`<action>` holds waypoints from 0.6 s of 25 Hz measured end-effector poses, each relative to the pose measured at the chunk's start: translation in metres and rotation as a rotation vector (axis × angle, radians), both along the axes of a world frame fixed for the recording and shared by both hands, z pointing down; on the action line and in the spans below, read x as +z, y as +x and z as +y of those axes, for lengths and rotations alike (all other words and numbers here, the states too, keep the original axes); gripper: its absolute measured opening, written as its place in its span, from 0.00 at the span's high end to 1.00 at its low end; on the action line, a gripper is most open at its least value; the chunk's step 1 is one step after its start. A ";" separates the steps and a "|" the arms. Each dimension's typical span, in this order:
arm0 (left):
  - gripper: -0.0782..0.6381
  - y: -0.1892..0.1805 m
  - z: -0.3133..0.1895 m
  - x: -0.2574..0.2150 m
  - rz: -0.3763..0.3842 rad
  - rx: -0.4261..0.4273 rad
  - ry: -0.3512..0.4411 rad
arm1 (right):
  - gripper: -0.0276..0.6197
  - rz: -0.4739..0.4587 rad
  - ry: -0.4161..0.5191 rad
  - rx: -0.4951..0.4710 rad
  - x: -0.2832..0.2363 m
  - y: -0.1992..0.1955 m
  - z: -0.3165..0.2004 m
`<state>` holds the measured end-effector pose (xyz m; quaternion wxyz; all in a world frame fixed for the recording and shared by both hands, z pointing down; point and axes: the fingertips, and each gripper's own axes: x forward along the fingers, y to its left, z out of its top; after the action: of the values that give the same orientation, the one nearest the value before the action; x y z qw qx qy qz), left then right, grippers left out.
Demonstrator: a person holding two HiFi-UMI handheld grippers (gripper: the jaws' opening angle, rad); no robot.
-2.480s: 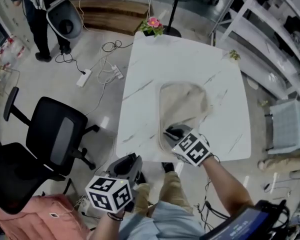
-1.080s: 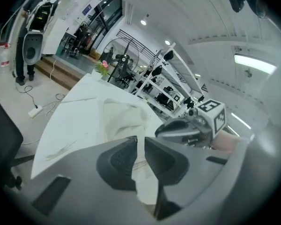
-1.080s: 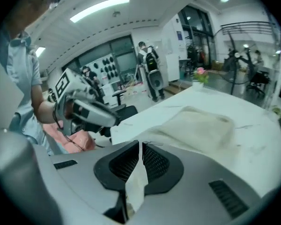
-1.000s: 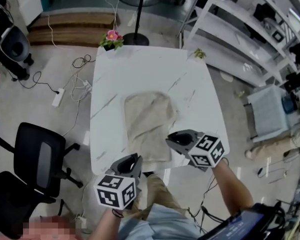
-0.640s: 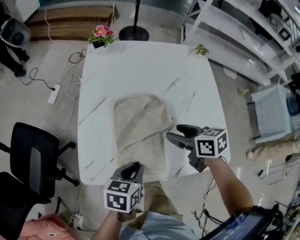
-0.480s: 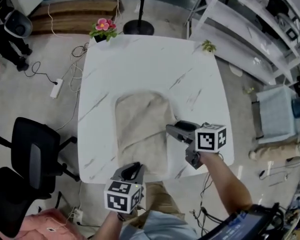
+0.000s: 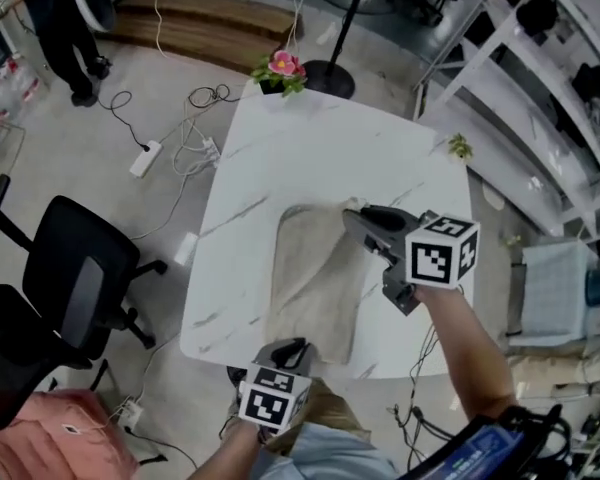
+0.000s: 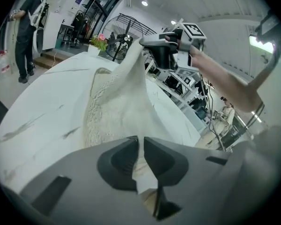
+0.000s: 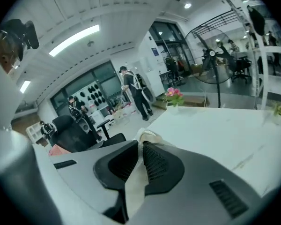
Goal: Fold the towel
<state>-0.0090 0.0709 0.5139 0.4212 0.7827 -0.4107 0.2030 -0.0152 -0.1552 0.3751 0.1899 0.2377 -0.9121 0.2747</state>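
Observation:
A beige towel (image 7: pixel 315 278) lies on the white marble table (image 7: pixel 280 138). My right gripper (image 7: pixel 352 213) hovers over the towel's far part. Its jaws are closing, and a towel corner (image 9: pixel 147 136) is pinched between them and lifted, so the cloth rises in a ridge toward it. The left gripper view shows that gripper (image 8: pixel 147 41) high above the towel (image 8: pixel 117 107). My left gripper (image 7: pixel 292 346) sits at the towel's near edge by the table's front rim. Its jaws (image 8: pixel 139 138) are closing, with a thin fold of that edge between the pads.
A pink flower pot (image 7: pixel 280 68) stands at the table's far corner and a small green plant (image 7: pixel 461 148) at its right corner. A black office chair (image 7: pixel 75 288) is on the left. Cables (image 7: pixel 200 118), a fan stand (image 7: pixel 335 63), shelves (image 7: pixel 550 58) and a standing person (image 7: pixel 65 18) surround the table.
My right gripper has carried the towel's near right corner up and away, over the towel toward its far end. The left gripper has come down from below the table onto the near edge.

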 end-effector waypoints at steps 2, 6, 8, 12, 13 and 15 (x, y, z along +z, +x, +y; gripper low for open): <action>0.83 0.001 0.000 -0.001 0.007 -0.010 0.002 | 0.89 0.033 -0.012 -0.052 0.008 -0.026 -0.011; 0.83 0.002 0.001 -0.002 0.019 -0.035 0.008 | 0.89 0.099 -0.071 -0.141 0.050 -0.070 -0.025; 0.83 0.003 0.001 0.000 0.028 -0.050 0.014 | 0.89 0.135 -0.100 -0.175 0.075 -0.086 -0.031; 0.83 0.005 0.002 0.002 0.056 -0.085 0.020 | 0.88 0.300 -0.108 -0.206 0.128 -0.092 -0.048; 0.83 0.004 0.002 0.002 0.062 -0.093 0.019 | 0.87 0.340 -0.110 -0.227 0.140 -0.090 -0.048; 0.83 0.000 0.003 -0.004 0.079 -0.107 0.019 | 0.86 0.355 -0.136 -0.274 0.150 -0.093 -0.044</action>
<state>-0.0089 0.0743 0.5103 0.4400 0.7712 -0.4367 0.1451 -0.1086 -0.1995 0.5250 0.3986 0.1427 -0.8675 0.2612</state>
